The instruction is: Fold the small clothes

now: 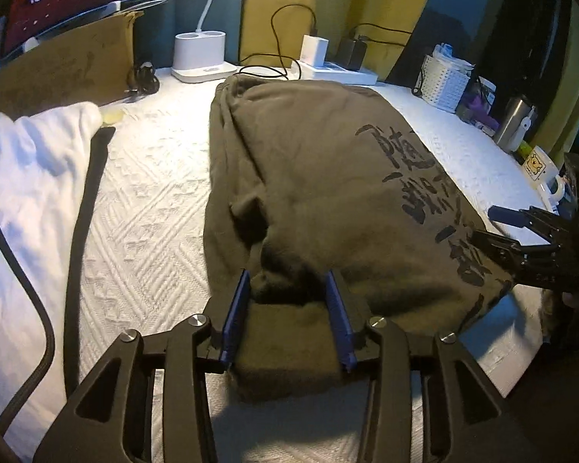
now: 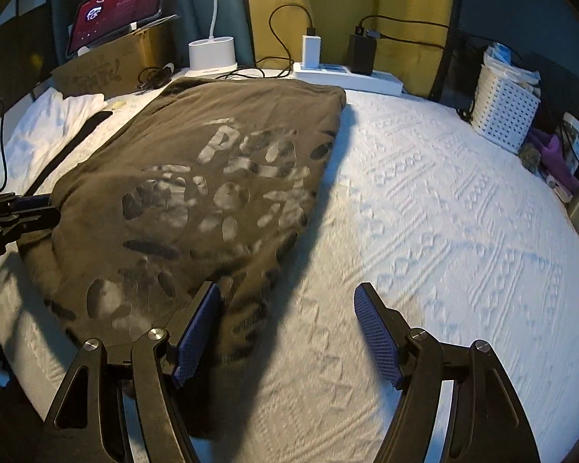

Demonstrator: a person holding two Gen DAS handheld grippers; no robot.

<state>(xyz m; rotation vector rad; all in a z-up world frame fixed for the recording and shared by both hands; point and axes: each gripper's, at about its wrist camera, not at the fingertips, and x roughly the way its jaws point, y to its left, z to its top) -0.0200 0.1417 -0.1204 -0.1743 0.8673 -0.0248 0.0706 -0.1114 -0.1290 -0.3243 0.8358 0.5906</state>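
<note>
Olive shirt [image 1: 328, 177], printed with dark characters, lay folded lengthwise down the middle of the white quilted bed cover [image 1: 146, 208], its far end toward the chargers at 12 o'clock. At 9 o'clock of it a white garment [image 1: 31, 177] waited in a heap, apart from the shirt. In the left wrist view the left tongs [image 1: 289, 297] stood at 6 o'clock, jaws part open with the shirt's near hem between them; whether the pads pressed the cloth could not be told. Right tongs [image 2: 289, 320] hung wide open and empty at the shirt's near right edge, one finger over the cloth, the other over bare cover. To my judgement the lengthwise fold was done and the hem was being let go or re-taken. Next move would call for both tongs to pinch the near hem at its two corners and carry it toward 12 o'clock, keeping the edge level so the halves meet
</note>
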